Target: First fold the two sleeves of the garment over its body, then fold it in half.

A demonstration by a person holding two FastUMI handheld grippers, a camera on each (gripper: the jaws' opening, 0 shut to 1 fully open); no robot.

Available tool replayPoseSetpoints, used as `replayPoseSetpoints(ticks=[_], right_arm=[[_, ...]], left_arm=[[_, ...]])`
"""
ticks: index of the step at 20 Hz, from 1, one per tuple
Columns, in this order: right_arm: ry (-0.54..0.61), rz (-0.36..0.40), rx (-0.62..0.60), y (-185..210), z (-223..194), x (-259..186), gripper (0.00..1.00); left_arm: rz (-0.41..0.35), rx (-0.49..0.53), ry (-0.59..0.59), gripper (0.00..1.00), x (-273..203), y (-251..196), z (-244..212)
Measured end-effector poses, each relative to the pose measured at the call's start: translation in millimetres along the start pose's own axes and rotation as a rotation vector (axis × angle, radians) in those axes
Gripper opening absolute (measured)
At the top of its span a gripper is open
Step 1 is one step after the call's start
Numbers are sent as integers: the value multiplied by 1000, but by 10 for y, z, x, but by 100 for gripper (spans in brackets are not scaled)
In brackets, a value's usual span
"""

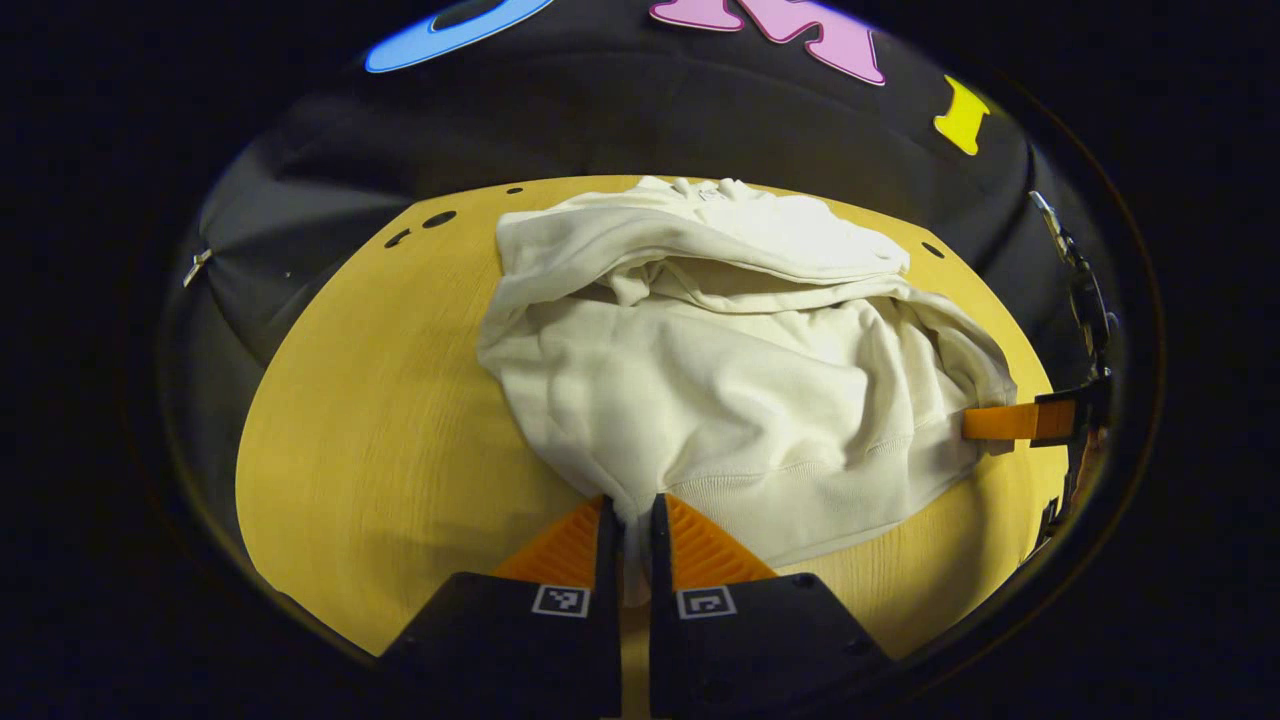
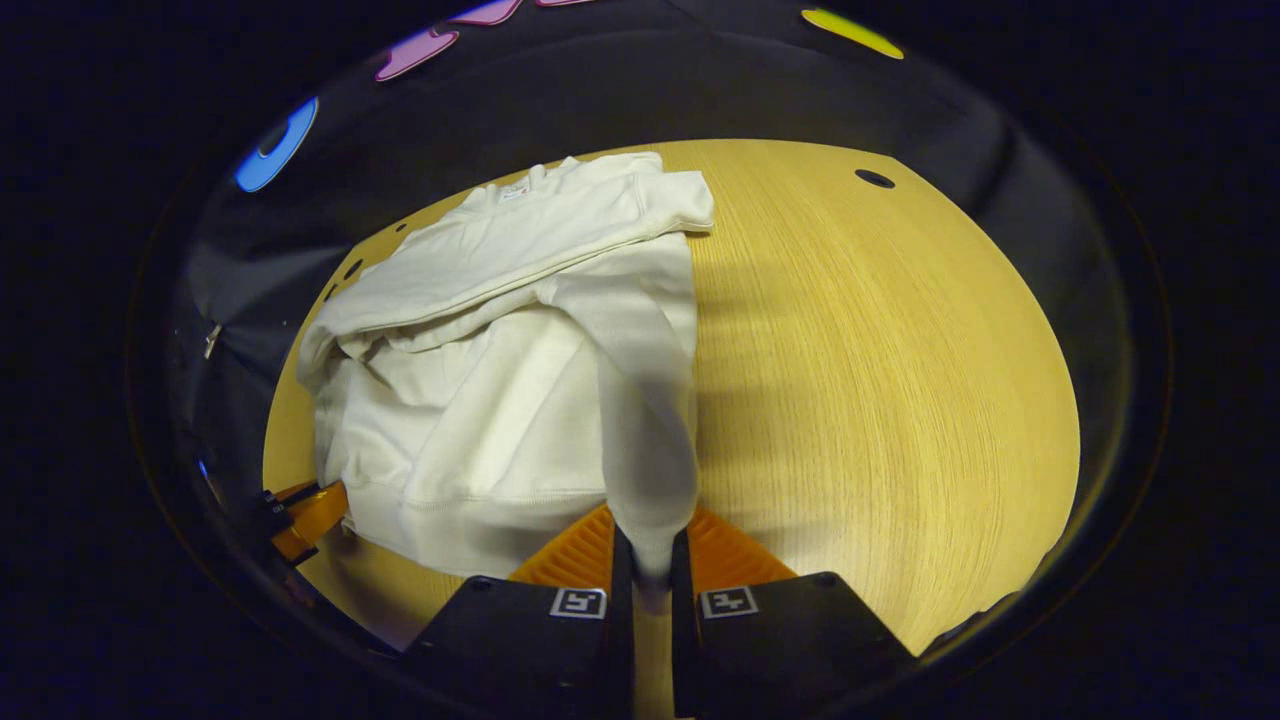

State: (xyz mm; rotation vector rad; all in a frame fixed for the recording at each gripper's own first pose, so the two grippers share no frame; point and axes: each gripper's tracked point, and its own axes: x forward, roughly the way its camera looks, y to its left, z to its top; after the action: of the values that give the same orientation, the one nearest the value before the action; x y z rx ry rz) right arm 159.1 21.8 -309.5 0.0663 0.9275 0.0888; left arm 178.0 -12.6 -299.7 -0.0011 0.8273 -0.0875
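— Where did we have the garment (image 1: 720, 400) at that moment?

— It lay on the desk (image 1: 380, 440), straight ahead of both tongs, its collar end at the far side and its hem nearest us. Both sleeves already seemed to lie over the body, one across the upper part, so we judged the halving fold to be the step in hand.

— And what were the tongs doing?

— The left tongs (image 1: 630, 530) were clamped on a pinch of cloth at the hem's left corner; the fabric ran up from between the two fingers. The right tongs (image 2: 650, 560) were closed on the other near corner, with a strip of cloth drawn taut from them up toward the body. In the left gripper view we could see the right tongs off to the right, at the garment's edge; in the right gripper view the left tongs (image 2: 310, 515) sat low on the left, at the hem.

— Which relation mattered for the next move?

— The garment's long axis ran away from us, hem to collar, in line with both tongs. Neither hand was clearly nearer; each held its own corner. So we judged the fold would call for carrying both corners forward together, evenly, toward the collar, lest the hem land skewed.
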Motion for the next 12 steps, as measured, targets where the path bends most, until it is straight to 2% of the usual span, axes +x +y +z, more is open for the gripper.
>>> replayPoseSetpoints(ticks=[1,2,3,6,12], right_arm=[[0,8,-5,12,0,-3,17],[2,18,-10,12,3,6,24],[4,29,-16,19,-1,22,12],[20,34,4,21,5,-11,12],[11,63,21,106,150,-155,12]], left_arm=[[-14,-9,-2,16,-2,-10,2],[-31,-19,-7,13,-7,-10,0],[-38,-17,-13,9,-16,-13,-1],[-38,9,-5,7,-14,-14,5],[-66,-48,19,7,-154,-18,128]])
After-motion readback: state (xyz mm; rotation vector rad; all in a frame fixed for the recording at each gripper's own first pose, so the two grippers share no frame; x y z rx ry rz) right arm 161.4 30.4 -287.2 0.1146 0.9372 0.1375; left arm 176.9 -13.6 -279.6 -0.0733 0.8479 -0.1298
